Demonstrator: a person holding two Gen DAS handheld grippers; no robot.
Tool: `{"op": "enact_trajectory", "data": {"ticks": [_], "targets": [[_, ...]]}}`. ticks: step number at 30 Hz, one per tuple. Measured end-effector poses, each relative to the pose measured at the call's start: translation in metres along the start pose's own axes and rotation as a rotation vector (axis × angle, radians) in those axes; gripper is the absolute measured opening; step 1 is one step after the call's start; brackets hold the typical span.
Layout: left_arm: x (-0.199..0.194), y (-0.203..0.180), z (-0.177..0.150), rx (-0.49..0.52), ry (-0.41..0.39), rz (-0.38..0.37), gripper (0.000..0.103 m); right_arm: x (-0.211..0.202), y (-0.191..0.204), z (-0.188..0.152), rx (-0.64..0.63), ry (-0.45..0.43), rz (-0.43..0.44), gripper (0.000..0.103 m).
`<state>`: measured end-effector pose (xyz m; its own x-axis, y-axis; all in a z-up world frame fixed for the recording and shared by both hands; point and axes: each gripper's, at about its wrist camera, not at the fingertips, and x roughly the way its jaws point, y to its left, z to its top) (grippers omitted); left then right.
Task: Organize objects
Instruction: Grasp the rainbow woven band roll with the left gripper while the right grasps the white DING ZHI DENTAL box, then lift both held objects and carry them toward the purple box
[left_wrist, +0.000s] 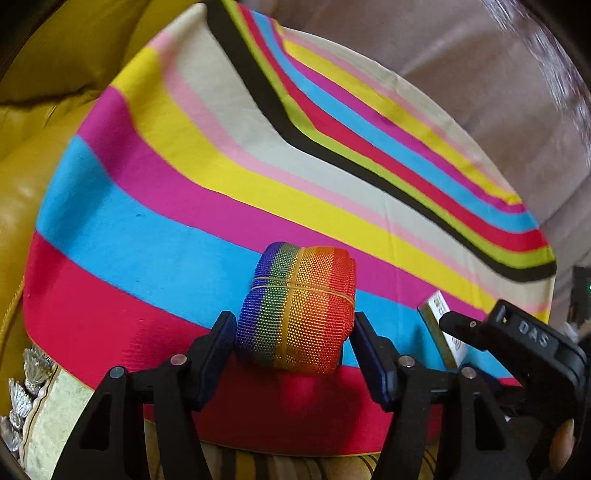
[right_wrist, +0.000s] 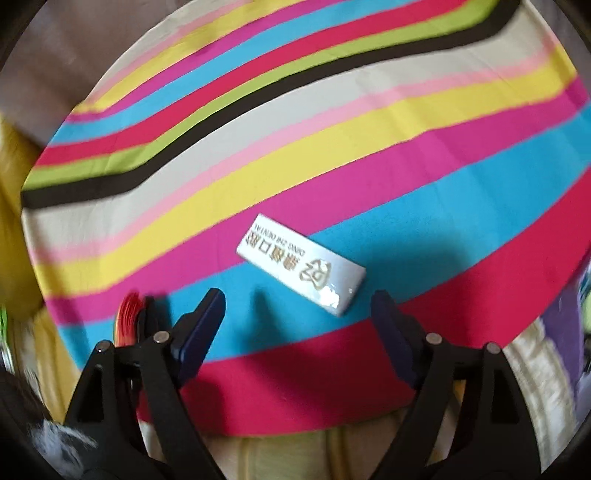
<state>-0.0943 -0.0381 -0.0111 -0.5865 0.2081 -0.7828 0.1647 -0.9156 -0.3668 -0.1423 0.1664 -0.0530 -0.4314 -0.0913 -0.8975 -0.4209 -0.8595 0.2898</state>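
A rolled rainbow mesh bundle (left_wrist: 297, 308), tied with a rubber band, stands on the striped cloth (left_wrist: 184, 192). My left gripper (left_wrist: 293, 332) is open with a finger on each side of the bundle, close to it. A white box with printed characters (right_wrist: 301, 264) lies flat on the cloth's blue stripe. My right gripper (right_wrist: 299, 314) is open just short of it, with nothing between the fingers. The box's edge (left_wrist: 439, 325) and the right gripper (left_wrist: 517, 343) show at the right of the left wrist view. The bundle's edge (right_wrist: 127, 325) shows at the left of the right wrist view.
The striped cloth (right_wrist: 332, 147) covers a round surface. A yellow leather cushion (left_wrist: 44, 122) lies to the left, a pale sofa (left_wrist: 480, 92) behind. A green embroidered cushion with silver trim (left_wrist: 44, 413) sits at lower left.
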Motion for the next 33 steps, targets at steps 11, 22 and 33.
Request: {"op": "enact_trajectory", "data": {"ticks": [11,22,33], "targets": [[-0.002,0.006,0.002,-0.035,-0.018,-0.060,0.064,0.012,0.012,0.015,0.141,-0.012,-0.118,0.084],[-0.002,0.010,0.003,-0.036,-0.029,-0.062,0.064,0.024,0.033,0.017,0.081,-0.037,-0.210,0.087],[-0.003,0.006,0.003,-0.011,-0.028,-0.036,0.063,0.027,0.044,0.000,-0.150,-0.080,-0.273,0.085]]}}
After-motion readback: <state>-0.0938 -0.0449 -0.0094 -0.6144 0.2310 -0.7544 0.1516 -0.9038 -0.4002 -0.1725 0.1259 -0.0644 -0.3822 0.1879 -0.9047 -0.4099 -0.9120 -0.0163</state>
